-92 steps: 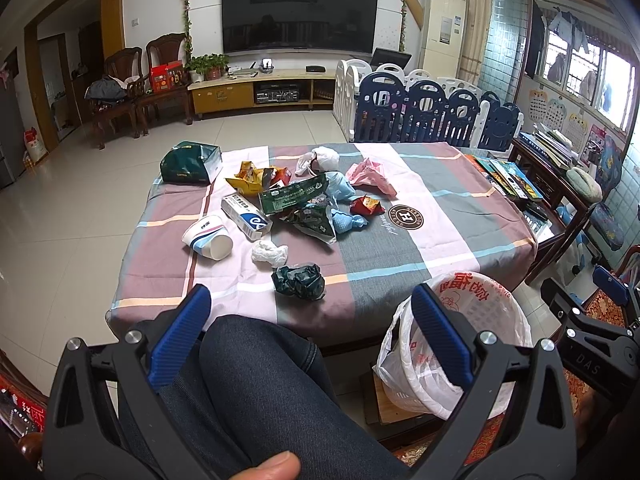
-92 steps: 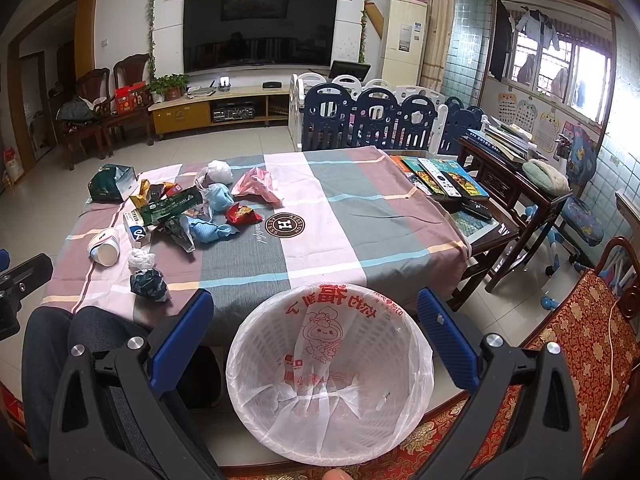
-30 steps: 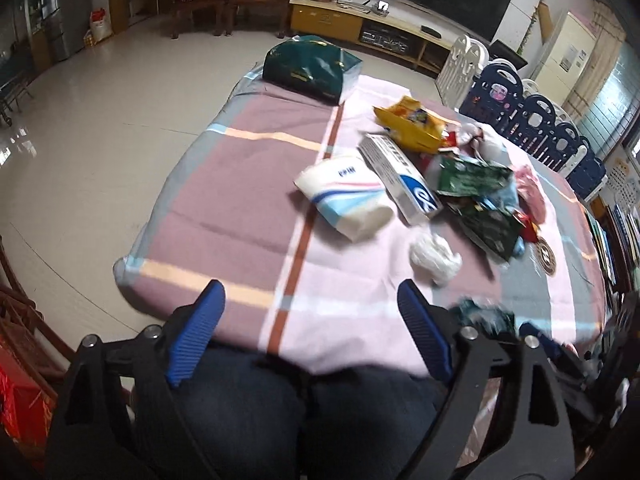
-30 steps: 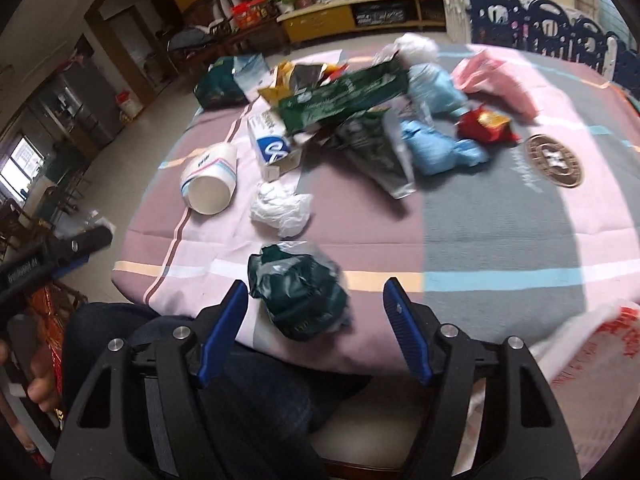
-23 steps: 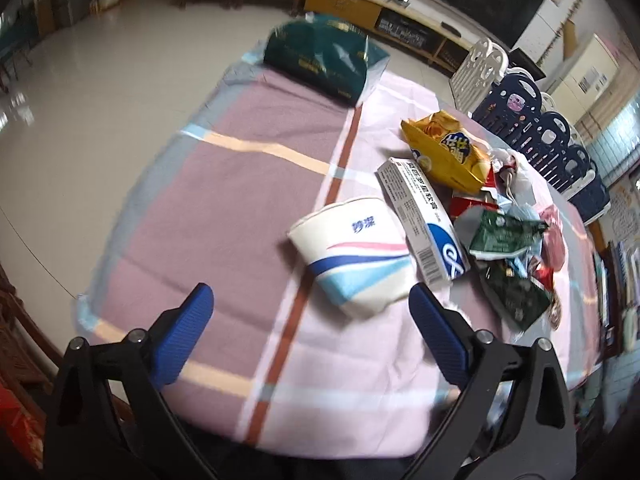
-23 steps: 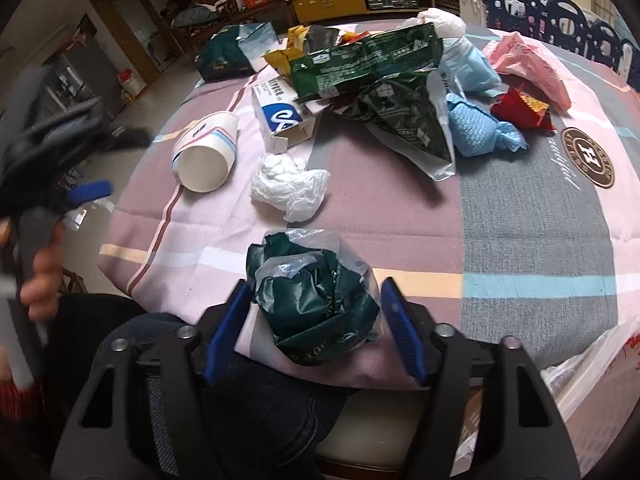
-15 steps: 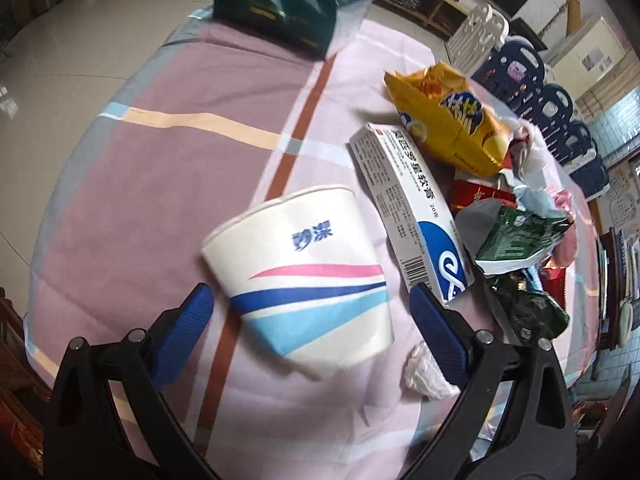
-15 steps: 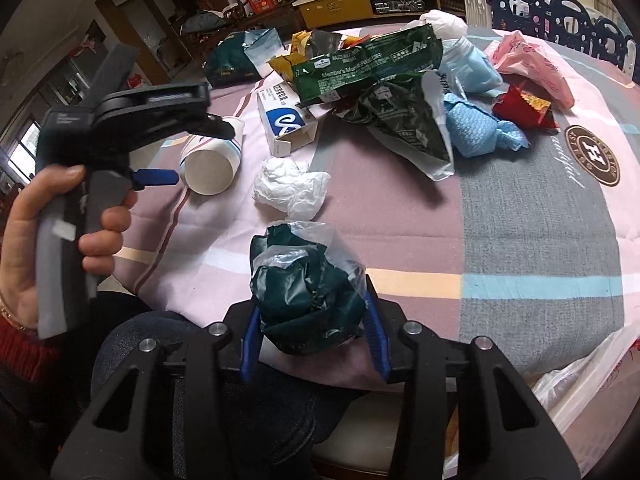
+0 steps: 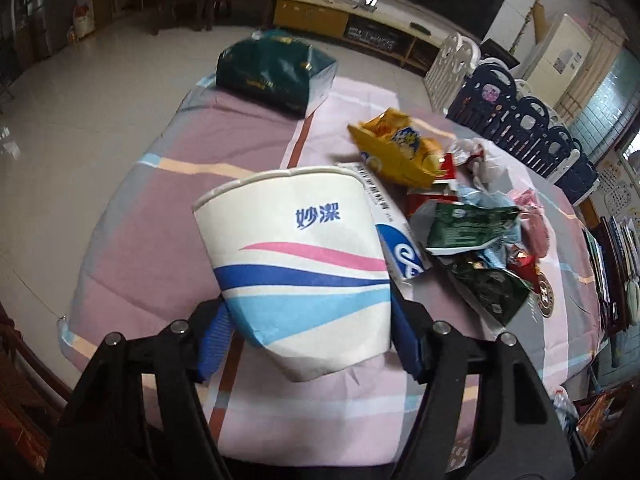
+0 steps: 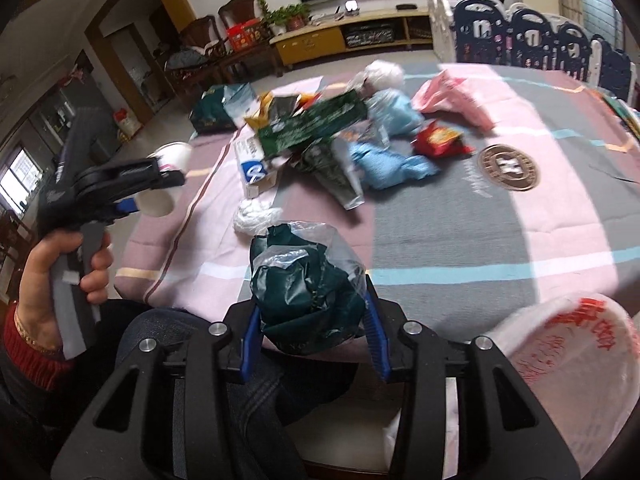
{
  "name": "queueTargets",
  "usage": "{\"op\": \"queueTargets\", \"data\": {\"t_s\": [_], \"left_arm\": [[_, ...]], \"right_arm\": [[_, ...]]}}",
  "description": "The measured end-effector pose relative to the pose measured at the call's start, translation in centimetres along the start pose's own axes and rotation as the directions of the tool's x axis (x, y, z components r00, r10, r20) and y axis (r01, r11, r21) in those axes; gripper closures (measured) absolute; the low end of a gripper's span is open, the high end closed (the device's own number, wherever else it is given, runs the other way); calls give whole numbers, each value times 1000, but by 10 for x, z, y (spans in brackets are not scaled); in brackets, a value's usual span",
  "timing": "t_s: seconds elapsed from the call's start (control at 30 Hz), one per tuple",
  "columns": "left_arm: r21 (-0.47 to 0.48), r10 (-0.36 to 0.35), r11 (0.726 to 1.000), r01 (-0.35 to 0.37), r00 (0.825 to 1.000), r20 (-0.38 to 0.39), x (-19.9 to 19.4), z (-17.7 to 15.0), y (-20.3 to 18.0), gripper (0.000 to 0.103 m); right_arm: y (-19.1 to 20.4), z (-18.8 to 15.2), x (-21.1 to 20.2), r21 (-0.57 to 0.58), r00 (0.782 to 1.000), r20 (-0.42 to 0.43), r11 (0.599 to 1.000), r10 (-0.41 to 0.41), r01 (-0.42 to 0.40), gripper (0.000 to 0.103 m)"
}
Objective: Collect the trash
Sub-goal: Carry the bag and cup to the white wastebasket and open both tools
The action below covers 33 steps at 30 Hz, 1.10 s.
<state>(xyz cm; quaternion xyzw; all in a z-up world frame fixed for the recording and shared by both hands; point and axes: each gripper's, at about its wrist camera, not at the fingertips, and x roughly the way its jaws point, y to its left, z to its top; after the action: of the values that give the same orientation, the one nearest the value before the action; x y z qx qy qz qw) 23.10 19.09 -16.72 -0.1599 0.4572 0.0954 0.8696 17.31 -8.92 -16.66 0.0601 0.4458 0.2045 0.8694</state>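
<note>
A white paper cup (image 9: 296, 256) with pink and blue stripes sits between the blue pads (image 9: 212, 336) of my left gripper (image 9: 308, 332). The jaws are closing on its lower half, and both pads touch its sides. The cup tilts with its rim away from me, above the checked tablecloth (image 9: 160, 240). In the right wrist view a hand holds the left gripper (image 10: 160, 188) at the left around the cup (image 10: 172, 156). My right gripper (image 10: 312, 320) is shut on a crumpled dark green plastic bag (image 10: 304, 288), held up over the table's near edge.
A heap of wrappers lies mid-table: a yellow chip bag (image 9: 396, 148), a white and blue box (image 9: 396, 236), green packets (image 9: 464, 224), a white tissue ball (image 10: 256, 216). A dark green pack (image 9: 272, 68) lies at the far corner. A lined bin (image 10: 580, 352) stands at lower right.
My left gripper came forward over the cup and narrowed around it. My right gripper closed on the green bag and lifted it off the cloth.
</note>
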Motion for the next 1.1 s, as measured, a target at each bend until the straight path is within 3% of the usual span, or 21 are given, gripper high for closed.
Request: {"op": "queueTargets", "data": {"t_s": [0.17,0.23,0.3,0.43,0.5,0.6,0.63,0.73,0.77,0.8,0.83,0.87,0.93,1.0,1.03,1.1], "left_arm": [[159,-110,982,100,992,56,-63,-32,-56,34],[231,-177,959,163,983,41,-79,-46,-84,34],[317,-255,917,242,967,-1,-93,-67,-120,34],[454,-367,802,388,920,-139,-107,-116,-184,34],[504,-406,730,462,886,-225,-106,-140,-213,34],[548,-442,627,553,832,-334,-106,-174,-247,34],[565,-442,597,570,821,-361,-104,-183,-256,34],[613,-416,529,587,809,-416,-97,-202,-280,33],[615,-411,505,605,795,-446,-93,-211,-285,29],[615,-404,498,611,791,-460,-90,-213,-288,24],[621,-394,500,604,797,-458,-89,-216,-291,13],[628,-387,508,589,808,-445,-88,-215,-290,9],[621,-392,526,581,814,-429,-90,-211,-283,8],[597,-399,574,561,828,-394,-90,-200,-270,6],[592,-394,605,533,846,-359,-90,-194,-265,6],[581,-357,692,428,903,-239,-86,-175,-247,6]], "right_arm": [[-37,-6,-67,33,988,84,991,-133,131,59],[-53,-15,-93,43,971,103,977,-214,210,59],[-69,-25,-110,58,953,101,958,-285,281,59],[-100,-50,-135,123,932,70,930,-356,346,58],[-114,-63,-141,151,920,50,914,-389,378,58],[-132,-76,-150,181,882,21,869,-471,460,58],[-138,-78,-153,200,872,15,856,-490,477,58],[-155,-85,-166,261,866,13,838,-499,479,56],[-160,-87,-170,282,866,16,833,-500,476,54],[-162,-88,-173,298,865,20,829,-501,473,47],[-165,-88,-176,312,864,23,825,-502,471,38],[-166,-89,-179,326,865,31,823,-500,464,34],[-166,-91,-183,342,870,48,826,-491,447,27],[-166,-90,-182,350,874,53,829,-483,437,25],[-165,-89,-181,354,878,56,832,-476,428,24],[-163,-88,-179,358,887,61,840,-458,409,23]]}}
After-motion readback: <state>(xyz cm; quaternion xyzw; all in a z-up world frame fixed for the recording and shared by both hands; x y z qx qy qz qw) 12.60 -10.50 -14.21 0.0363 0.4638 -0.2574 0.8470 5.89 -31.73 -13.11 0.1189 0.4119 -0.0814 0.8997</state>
